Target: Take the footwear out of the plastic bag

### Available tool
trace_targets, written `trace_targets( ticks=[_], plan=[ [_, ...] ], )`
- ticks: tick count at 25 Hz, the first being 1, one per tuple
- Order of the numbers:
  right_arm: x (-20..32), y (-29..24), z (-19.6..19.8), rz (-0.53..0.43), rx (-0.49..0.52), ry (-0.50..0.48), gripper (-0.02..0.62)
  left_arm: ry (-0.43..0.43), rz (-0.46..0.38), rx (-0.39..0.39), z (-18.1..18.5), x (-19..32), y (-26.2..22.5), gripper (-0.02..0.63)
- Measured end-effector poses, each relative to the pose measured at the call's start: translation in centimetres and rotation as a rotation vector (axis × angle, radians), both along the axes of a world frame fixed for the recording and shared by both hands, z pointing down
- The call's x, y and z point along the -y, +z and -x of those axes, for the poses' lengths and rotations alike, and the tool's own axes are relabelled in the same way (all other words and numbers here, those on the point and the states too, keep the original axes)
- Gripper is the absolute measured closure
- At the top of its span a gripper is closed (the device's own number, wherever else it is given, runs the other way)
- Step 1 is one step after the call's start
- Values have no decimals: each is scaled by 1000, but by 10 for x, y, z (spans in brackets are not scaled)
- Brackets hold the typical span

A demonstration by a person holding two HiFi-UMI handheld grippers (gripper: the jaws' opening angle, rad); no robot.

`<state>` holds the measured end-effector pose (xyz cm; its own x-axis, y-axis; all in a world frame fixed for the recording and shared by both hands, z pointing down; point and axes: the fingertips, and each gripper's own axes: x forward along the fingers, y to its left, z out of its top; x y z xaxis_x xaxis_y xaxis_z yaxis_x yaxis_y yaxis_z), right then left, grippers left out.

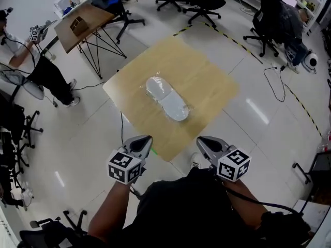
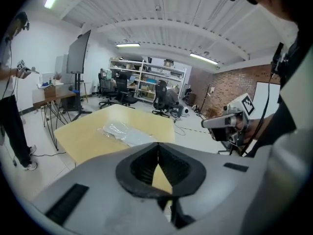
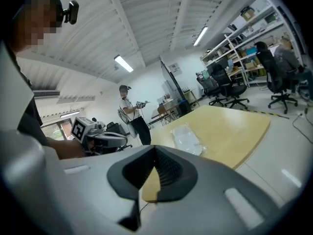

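A clear plastic bag (image 1: 166, 98) with white footwear inside lies flat in the middle of the square wooden table (image 1: 207, 81). Both grippers hover short of the table's near corner, apart from the bag. My left gripper (image 1: 147, 140) is shut with nothing in it, and so is my right gripper (image 1: 200, 141). In the left gripper view the shut jaws (image 2: 157, 153) point at the bag (image 2: 122, 132), and the right gripper (image 2: 222, 124) shows at the side. In the right gripper view the empty jaws (image 3: 155, 154) face the bag (image 3: 188, 138), with the left gripper (image 3: 108, 140) beside them.
A second, tilted table (image 1: 83, 22) with a small box stands at the back left, next to a person (image 1: 36, 61) holding grippers. Office chairs (image 1: 201, 1) stand beyond the table. Cables (image 1: 276, 84) and a striped tape line (image 1: 243, 48) run over the floor.
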<state>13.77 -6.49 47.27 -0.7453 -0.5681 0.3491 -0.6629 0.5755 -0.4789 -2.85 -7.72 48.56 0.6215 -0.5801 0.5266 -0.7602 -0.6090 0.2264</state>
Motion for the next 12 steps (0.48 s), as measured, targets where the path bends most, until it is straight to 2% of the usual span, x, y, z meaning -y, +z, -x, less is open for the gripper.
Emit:
trace_targets(
  ticks=[4, 8, 12],
  plan=[
    [35, 16, -16, 46, 8, -69, 594, -43, -5, 41, -27, 47, 6, 598],
    [60, 34, -24, 101, -1, -131, 594, -57, -3, 83, -37, 76, 5, 598],
    [74, 64, -31, 199, -33, -116, 594, 1, -11, 197, -40, 100, 17, 598]
  ],
)
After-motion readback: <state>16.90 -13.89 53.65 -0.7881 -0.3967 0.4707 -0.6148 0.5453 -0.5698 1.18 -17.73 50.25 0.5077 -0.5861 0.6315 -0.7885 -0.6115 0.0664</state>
